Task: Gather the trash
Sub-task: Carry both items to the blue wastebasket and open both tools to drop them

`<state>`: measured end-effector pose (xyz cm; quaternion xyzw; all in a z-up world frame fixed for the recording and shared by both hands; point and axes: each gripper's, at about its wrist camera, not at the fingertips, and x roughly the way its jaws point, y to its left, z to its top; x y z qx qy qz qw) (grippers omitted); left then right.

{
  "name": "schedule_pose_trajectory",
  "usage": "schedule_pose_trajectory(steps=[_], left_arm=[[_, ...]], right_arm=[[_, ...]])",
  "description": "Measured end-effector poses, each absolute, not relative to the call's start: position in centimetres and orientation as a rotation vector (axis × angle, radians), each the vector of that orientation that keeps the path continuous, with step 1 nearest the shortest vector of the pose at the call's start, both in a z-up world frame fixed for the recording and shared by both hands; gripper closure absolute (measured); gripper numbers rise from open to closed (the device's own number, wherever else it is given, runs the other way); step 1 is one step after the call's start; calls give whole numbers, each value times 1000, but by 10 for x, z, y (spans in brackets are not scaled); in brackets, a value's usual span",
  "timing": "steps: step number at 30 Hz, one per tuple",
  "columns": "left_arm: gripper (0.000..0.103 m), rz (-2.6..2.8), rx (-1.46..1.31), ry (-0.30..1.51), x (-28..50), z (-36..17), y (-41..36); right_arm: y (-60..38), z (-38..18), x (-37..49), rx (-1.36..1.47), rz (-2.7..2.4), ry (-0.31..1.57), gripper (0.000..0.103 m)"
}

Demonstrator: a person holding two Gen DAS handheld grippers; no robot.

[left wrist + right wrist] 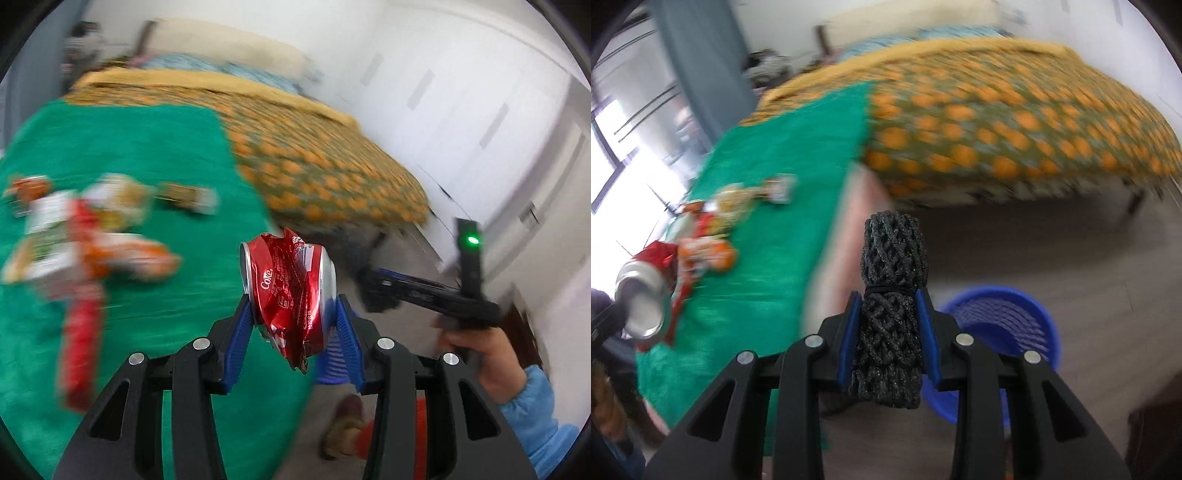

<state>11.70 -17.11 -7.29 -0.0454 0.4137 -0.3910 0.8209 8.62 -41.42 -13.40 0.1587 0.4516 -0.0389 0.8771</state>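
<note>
My left gripper (295,314) is shut on a crushed red Coke can (288,291) and holds it above the edge of the green cloth (147,147). The can also shows in the right wrist view (642,291) at the far left. My right gripper (890,314) is shut on a black foam net roll (892,295), held above the floor beside a blue basket (1008,314). The right gripper also shows in the left wrist view (373,291). Several wrappers and cartons (74,229) lie blurred on the green cloth.
A bed with an orange-patterned cover (1015,122) lies behind. White wardrobe doors (480,110) stand to the right. The blue basket (332,358) shows just behind the left fingers. A slipper (343,424) lies on the grey floor.
</note>
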Motion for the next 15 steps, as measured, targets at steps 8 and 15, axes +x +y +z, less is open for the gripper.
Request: schedule_pose_trajectory(steps=[8,15], left_arm=[[57,-923,62,1063,116,-159,-341],[54,-884,133,1166,129,-244,-413]], right_arm=[[-513,-205,67,458,-212,1045,73],[-563,-247,58,593,-234,1057,70]])
